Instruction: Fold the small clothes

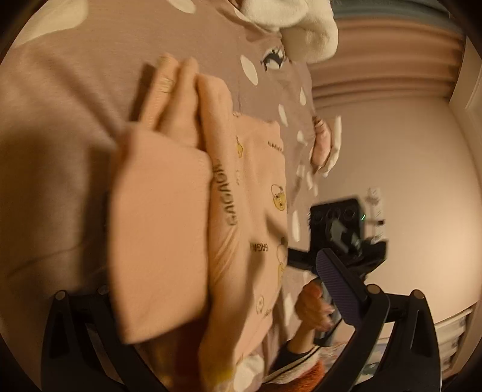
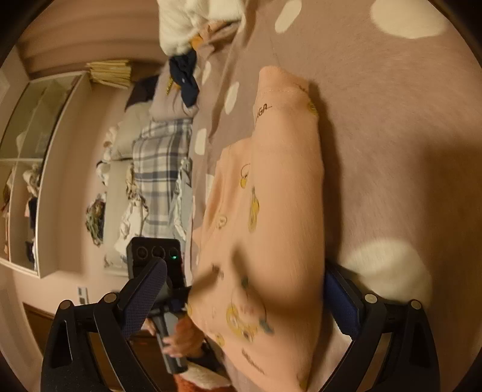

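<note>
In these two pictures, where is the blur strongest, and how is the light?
Left wrist view: warm dim light, the pink garment smeared by motion near the lens, edges bent by fisheye. Right wrist view: the same garment blurred low in the frame, casting a dark shadow on the spotted blanket.

I see a mauve spotted bedspread (image 2: 391,126); the peach printed garment (image 2: 280,211) lies on it, a white fluffy item (image 2: 186,21) beyond the garment.

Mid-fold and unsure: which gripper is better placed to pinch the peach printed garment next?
Probably right: the peach printed garment lies between the right gripper's open fingers. One finger of the left gripper is hidden.
</note>
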`<state>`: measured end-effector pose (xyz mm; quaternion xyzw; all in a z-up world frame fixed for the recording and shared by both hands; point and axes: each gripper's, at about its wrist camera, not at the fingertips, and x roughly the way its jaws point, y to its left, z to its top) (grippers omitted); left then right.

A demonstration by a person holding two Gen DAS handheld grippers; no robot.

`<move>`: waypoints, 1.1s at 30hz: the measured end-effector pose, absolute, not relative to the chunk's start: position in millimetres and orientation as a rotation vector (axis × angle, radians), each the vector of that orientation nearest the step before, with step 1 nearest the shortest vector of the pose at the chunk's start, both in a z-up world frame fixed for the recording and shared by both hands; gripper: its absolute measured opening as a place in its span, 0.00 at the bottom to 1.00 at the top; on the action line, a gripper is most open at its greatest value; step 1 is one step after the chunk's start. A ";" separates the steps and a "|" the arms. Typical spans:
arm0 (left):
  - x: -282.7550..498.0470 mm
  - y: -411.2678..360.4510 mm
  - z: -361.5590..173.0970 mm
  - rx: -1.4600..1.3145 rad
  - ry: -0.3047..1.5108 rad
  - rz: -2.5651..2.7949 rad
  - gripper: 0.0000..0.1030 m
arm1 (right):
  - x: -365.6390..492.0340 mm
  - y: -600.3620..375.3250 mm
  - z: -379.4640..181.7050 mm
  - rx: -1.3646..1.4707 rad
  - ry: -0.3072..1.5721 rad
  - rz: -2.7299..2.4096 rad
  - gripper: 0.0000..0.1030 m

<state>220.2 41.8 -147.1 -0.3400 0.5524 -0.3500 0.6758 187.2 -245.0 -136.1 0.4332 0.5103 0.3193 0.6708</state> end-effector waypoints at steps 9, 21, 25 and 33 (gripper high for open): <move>209.0 37.8 -143.7 -0.672 1.274 -0.597 0.45 | 186.1 -236.3 -139.9 0.842 1.184 0.547 0.36; 179.6 26.2 -98.5 -0.534 1.035 -0.525 0.29 | 169.3 -229.3 -90.3 0.682 1.005 0.506 0.21; 152.1 22.4 -66.3 -0.508 0.912 -0.561 0.29 | 155.4 -235.0 -52.8 0.640 0.917 0.532 0.21; 116.6 -25.8 -17.3 -0.448 0.855 -0.589 0.29 | 116.1 -252.7 7.8 0.479 0.855 0.478 0.21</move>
